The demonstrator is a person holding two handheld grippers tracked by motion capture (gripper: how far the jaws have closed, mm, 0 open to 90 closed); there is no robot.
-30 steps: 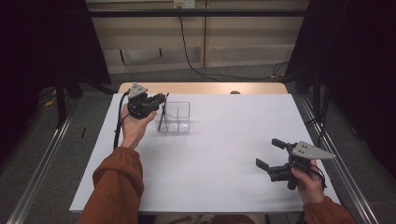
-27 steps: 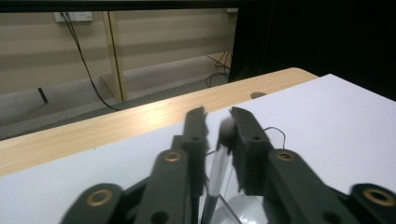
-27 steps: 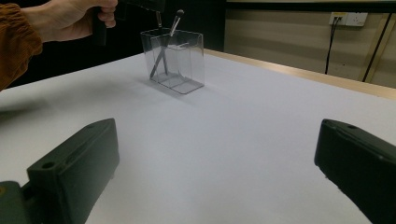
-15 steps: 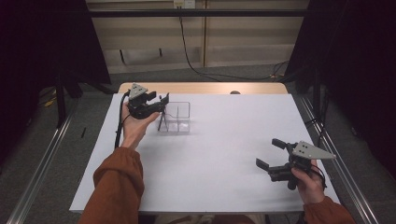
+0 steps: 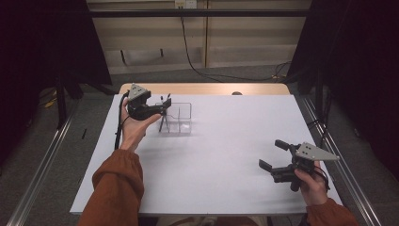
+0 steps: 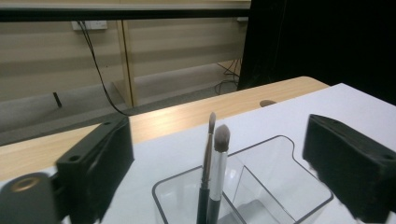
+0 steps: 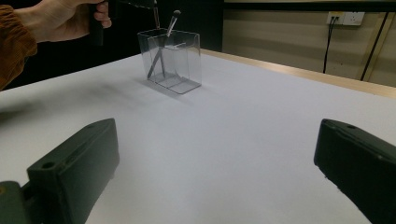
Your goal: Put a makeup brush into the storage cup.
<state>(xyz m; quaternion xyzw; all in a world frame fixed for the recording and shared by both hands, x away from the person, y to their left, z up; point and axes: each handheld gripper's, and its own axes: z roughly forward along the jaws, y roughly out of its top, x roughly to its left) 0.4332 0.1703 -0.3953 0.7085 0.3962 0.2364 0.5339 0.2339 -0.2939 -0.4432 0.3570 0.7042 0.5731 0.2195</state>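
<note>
Left claw [image 5: 165,100] has lifted a touch over the last second and now hangs jaws wide above the two brushes [image 6: 212,172] — both standing in the clear organiser [image 5: 180,118] at about 11 o'clock on the surface [image 5: 226,155]. Looks like a release, probably. Right claw [image 5: 272,155] idles wide at 4 o'clock — holding nothing.

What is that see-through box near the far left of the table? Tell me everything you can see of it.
It is a clear plastic rectangular organiser box, open at the top, split by an inner wall into compartments. It stands upright on the white table sheet. Two slim make-up brushes with dark handles and silver collars lean in its left compartment, bristles up. The left hand-held gripper hovers just above them, jaws open and apart from them.
</note>
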